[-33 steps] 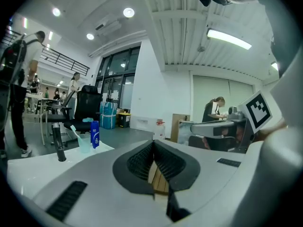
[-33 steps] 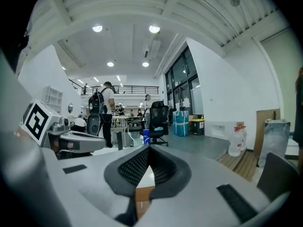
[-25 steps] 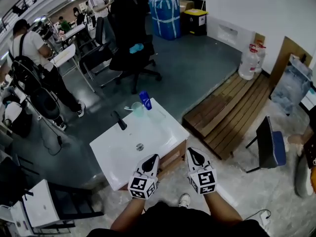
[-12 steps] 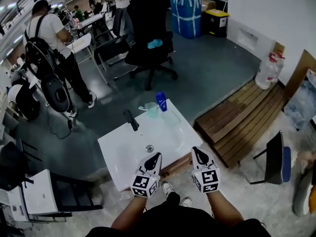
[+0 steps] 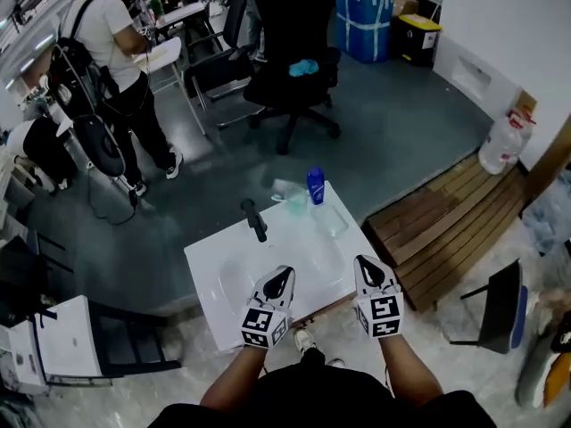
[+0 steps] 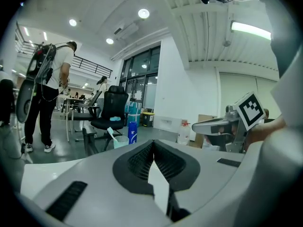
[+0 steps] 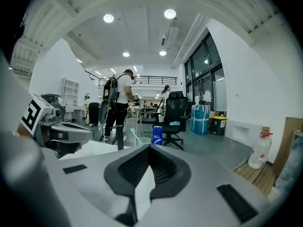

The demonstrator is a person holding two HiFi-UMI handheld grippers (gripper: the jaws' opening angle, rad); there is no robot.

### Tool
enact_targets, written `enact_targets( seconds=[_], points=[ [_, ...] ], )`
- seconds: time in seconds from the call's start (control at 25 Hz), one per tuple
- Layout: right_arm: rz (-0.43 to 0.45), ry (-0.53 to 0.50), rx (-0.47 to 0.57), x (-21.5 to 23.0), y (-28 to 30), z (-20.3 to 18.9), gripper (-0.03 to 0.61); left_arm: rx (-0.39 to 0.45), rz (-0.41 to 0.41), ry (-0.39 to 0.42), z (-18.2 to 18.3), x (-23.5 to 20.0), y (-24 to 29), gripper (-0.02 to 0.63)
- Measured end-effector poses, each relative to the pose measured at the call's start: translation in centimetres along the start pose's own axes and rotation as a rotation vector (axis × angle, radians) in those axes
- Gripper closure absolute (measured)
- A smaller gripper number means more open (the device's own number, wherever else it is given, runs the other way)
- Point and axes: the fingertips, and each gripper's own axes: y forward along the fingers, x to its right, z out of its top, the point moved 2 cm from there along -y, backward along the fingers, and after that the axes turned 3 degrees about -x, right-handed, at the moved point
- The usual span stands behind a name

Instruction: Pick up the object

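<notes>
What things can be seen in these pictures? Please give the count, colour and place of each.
sink: one, white, ahead of the claws
tap: one, black, sink's far left edge
bottle: one, blue, sink's far corner
cup: one, pale green, left of the bottle
big chair: one, black, floor beyond the sink
bundle: one, blue, far wall
jug: one, clear, right wall
platform: one, brown wood, right of the sink
people: several, nearest in white shirt, far left
left claw: white and black, shut, empty, sink's near edge
right claw: white and black, shut, empty, sink's near edge
</notes>
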Motion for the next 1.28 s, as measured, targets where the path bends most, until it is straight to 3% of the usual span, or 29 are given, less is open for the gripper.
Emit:
enact_targets(
  seconds=[0.6, 1.12, 1.16, 1.28],
  points=[
    [0.012, -0.032, -0.093, 1.2, 5.7, -0.8, 0.56, -0.006, -0.019, -0.025, 0.7, -3.6, 2.3, 0.594],
    [0.136, -0.044, -0.207, 1.8, 11.6, -4.8, 0.557, -0.036, 0.096, -0.072, 0.0, -5.6, 4.1, 0.594],
    [0.146, -0.04, -0.219, 1.8, 12.2, -5.3, 0.545, -0.04, 0.108, -0.077, -0.1, -5.8, 4.3, 0.594],
    [0.166, -0.042, -0.271, 2.1, 13.3, -6.8, 0.417, -0.054, 0.134, -0.104, -0.6, -5.9, 4.8, 0.594]
  ],
)
